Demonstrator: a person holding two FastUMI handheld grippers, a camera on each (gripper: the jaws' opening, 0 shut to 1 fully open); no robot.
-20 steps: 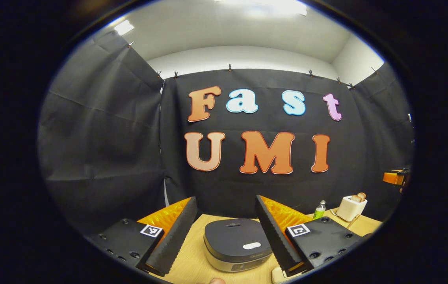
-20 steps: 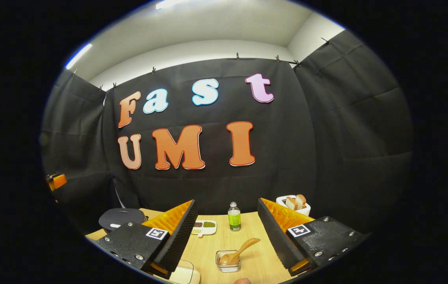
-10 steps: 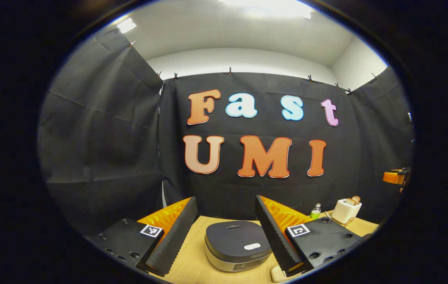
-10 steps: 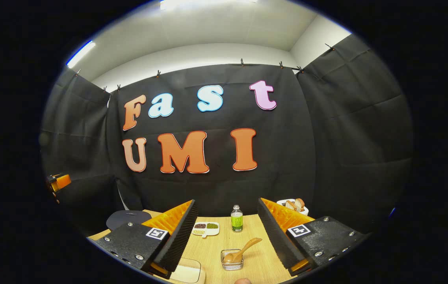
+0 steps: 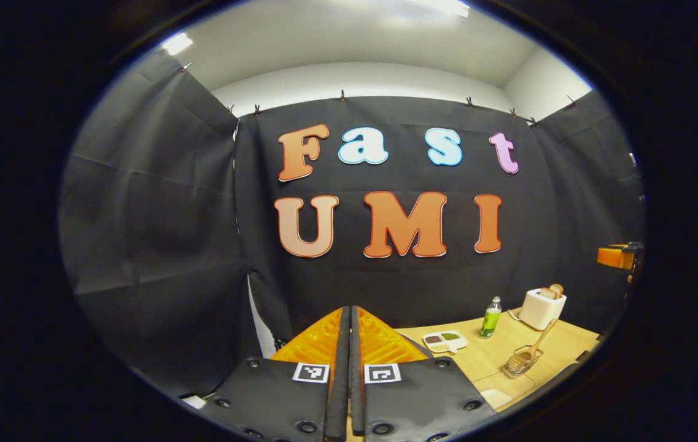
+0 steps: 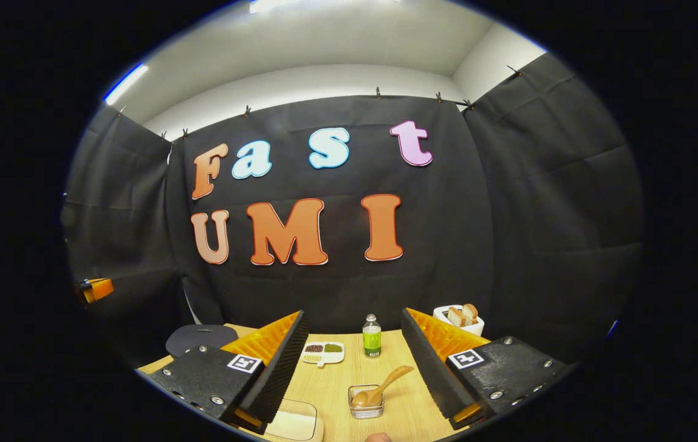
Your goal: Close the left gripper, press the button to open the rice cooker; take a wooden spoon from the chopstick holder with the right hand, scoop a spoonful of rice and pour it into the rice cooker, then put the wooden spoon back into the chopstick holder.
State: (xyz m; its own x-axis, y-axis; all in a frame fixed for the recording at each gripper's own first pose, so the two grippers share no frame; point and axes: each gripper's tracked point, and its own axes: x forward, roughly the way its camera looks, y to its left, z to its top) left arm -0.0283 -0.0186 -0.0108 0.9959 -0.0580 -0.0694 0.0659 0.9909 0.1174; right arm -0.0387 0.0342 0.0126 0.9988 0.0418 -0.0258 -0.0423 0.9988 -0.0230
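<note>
At the 6 o'clock edge of the left gripper view, your left gripper (image 5: pixel 349 368) has its two fingers pressed flat together with nothing between them. Moving right across that view, toward 4 o'clock on the wooden table (image 5: pixel 496 362), you find a small divided dish (image 5: pixel 444 340), then a green-labelled bottle (image 5: pixel 490 318), then a white toaster (image 5: pixel 539 307) with bread in its slots. Nearer you than the toaster stands the wire chopstick holder (image 5: pixel 520 363), with the wooden spoon (image 5: pixel 538 345) leaning out of it, handle up. At the 3 o'clock edge, an orange part of the other gripper (image 5: pixel 616 256) is visible; its state cannot be judged from there. In the right gripper view, start at 9 o'clock, where an orange part of the other gripper (image 6: pixel 96 290) sits at the rim. At 7 o'clock the dark lid of the rice cooker (image 6: pixel 200 337) lies closed on the table's left side. Your right gripper (image 6: pixel 352 362) at 6 o'clock has its fingers spread wide apart and holds nothing. Between those fingers, from far to near, you see the divided dish (image 6: pixel 322 352) and bottle (image 6: pixel 371 337), then the chopstick holder (image 6: pixel 366 402) with the wooden spoon (image 6: pixel 385 385) resting in it, bowl down, handle tilted toward 2 o'clock. A pale board (image 6: pixel 296 425) lies just left of the holder, and the toaster (image 6: pixel 459 318) stands beyond the right finger.
</note>
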